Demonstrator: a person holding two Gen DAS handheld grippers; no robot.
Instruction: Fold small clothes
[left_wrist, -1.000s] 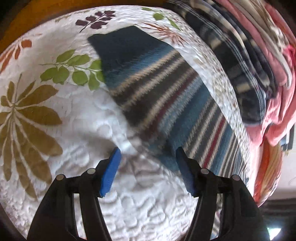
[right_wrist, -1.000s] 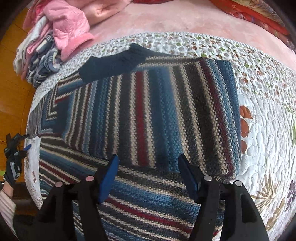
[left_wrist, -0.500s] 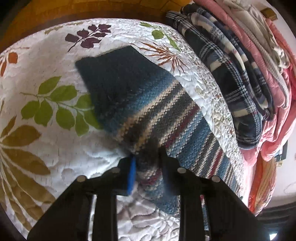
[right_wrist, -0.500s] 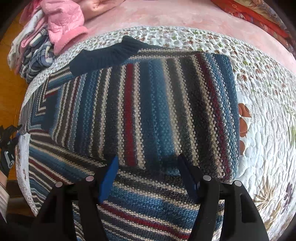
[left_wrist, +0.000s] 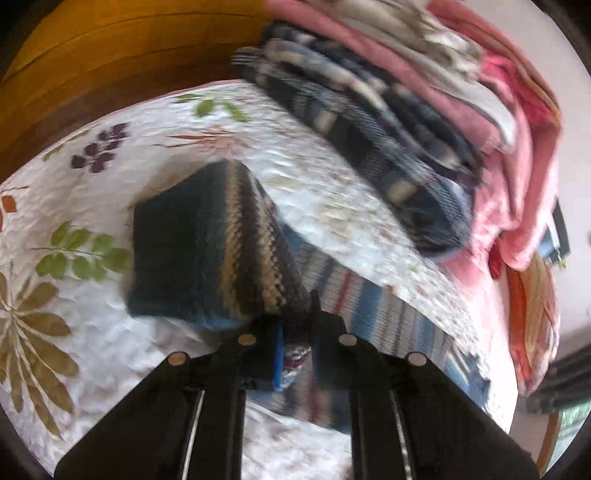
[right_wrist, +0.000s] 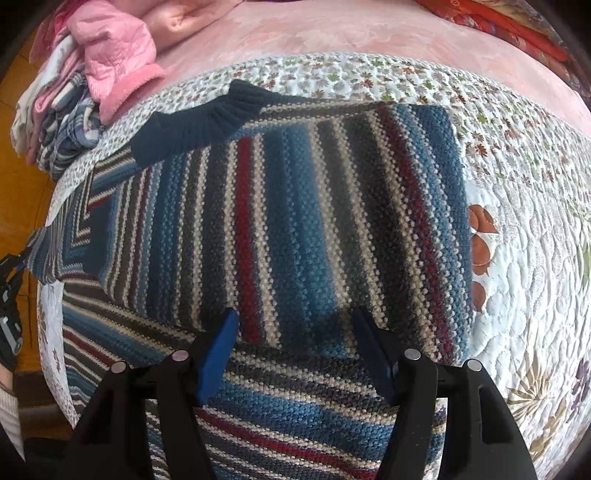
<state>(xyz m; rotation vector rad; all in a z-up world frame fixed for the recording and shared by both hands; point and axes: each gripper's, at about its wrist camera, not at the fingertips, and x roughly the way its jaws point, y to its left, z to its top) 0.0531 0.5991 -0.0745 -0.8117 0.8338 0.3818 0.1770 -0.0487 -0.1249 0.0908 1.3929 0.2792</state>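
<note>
At the bottom centre of the left wrist view we see the left gripper (left_wrist: 295, 347), its jaws drawn close together and pinching a bunch of the striped knit sweater (left_wrist: 225, 254). The knit rises from the pinch toward the middle left of the frame, where the dark blue cuff end of a sleeve (left_wrist: 166, 236) hangs over the white leaf-print quilt (left_wrist: 74, 332) (this view is blurred, so we cannot tell whether the cuff touches the quilt). More of the sweater's pale-looking stripes run off to the lower right. Farther up, in the upper right of the frame, a pile of clothes (left_wrist: 406, 122) sits on the bed, a blue-and-white plaid piece lowest, pink and light ones above it. Brown wooden floor (left_wrist: 92, 66) fills the upper left.

In the right wrist view the right gripper (right_wrist: 295, 332) stands at the bottom centre with its blue pads wide apart, holding nothing, just above the sweater (right_wrist: 314, 229). Here the sweater lies flat on the quilt (right_wrist: 535, 277) and fills the middle of the frame, a folded-over panel with upright stripes of blue, black, cream and dark red lying on a layer whose stripes run crosswise. A dark blue ribbed cuff (right_wrist: 207, 122) lies across its upper left part. At the far left edge the left gripper (right_wrist: 13, 266) shows as a small black shape (with a bit of striped sleeve (right_wrist: 7, 402) below it). Beyond the sweater, the clothes pile (right_wrist: 81, 85) sits in the upper left corner, and a pink blanket (right_wrist: 332, 29) spreads along the top.
</note>
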